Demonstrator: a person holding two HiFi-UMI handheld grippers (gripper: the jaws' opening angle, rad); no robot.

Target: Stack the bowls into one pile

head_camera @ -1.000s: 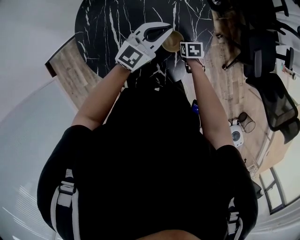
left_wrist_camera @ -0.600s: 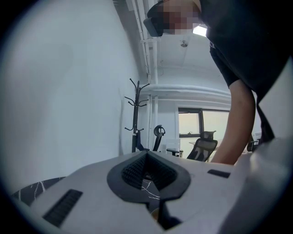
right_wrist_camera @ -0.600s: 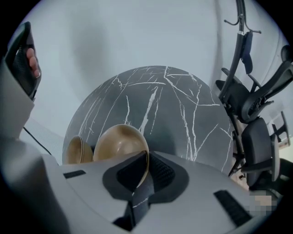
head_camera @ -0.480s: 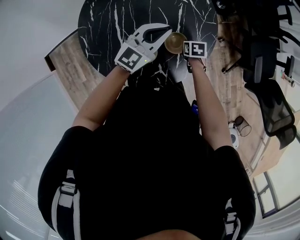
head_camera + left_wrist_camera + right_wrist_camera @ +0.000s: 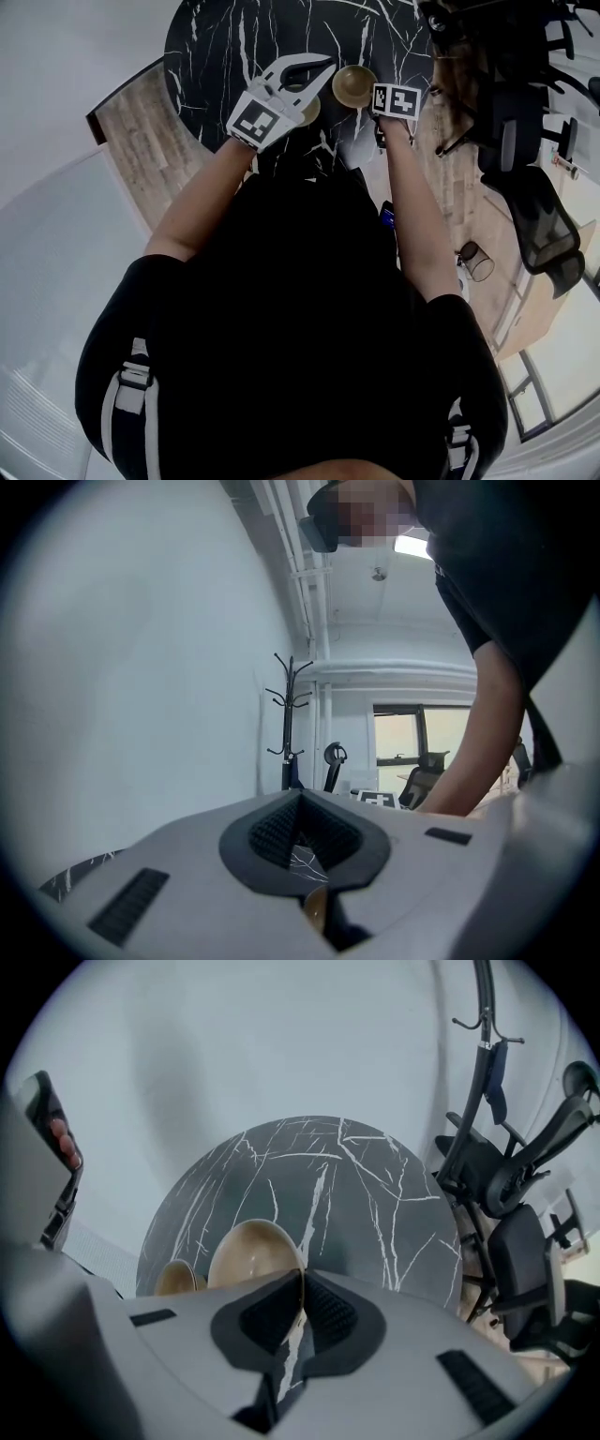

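Over the black table (image 5: 356,1185), the right gripper (image 5: 302,1277) has just been squeezing shut. Its jaws pinch the rim of the big tan bowl (image 5: 251,1249). That bowl is at eleven o'clock from the jaw tips. A small bowl (image 5: 175,1280) is on the table at nine o'clock from the big one. The left gripper (image 5: 300,797) has its jaws closed, with nothing in them.
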